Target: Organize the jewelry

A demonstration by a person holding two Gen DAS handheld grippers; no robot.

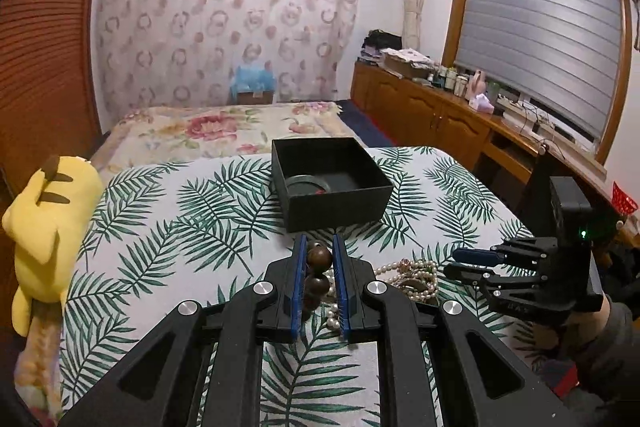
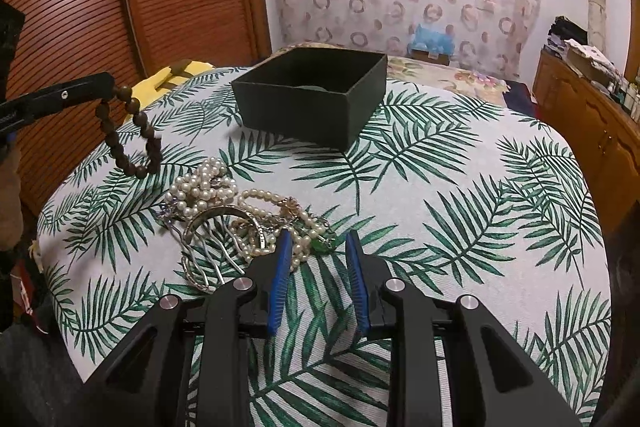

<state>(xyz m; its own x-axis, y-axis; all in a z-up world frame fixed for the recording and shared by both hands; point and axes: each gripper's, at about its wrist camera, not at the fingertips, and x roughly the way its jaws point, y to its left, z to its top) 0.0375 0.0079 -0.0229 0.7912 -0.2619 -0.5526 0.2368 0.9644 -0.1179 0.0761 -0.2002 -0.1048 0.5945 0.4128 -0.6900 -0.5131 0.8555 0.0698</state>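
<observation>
A dark brown wooden bead bracelet (image 2: 128, 131) is dangling as a downward-stretched loop, clamped in the left gripper (image 1: 319, 259), while the right gripper (image 2: 318, 243) is hovering agape.

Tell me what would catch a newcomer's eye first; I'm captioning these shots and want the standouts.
A brown bead bracelet hangs clear of the palm-leaf cloth, pinched in the left tongs at the left of the right-wrist view. Below it sits a tangle of pearls with a metal comb, just ahead of the open right tongs. Farther back stands an open black box.
</observation>
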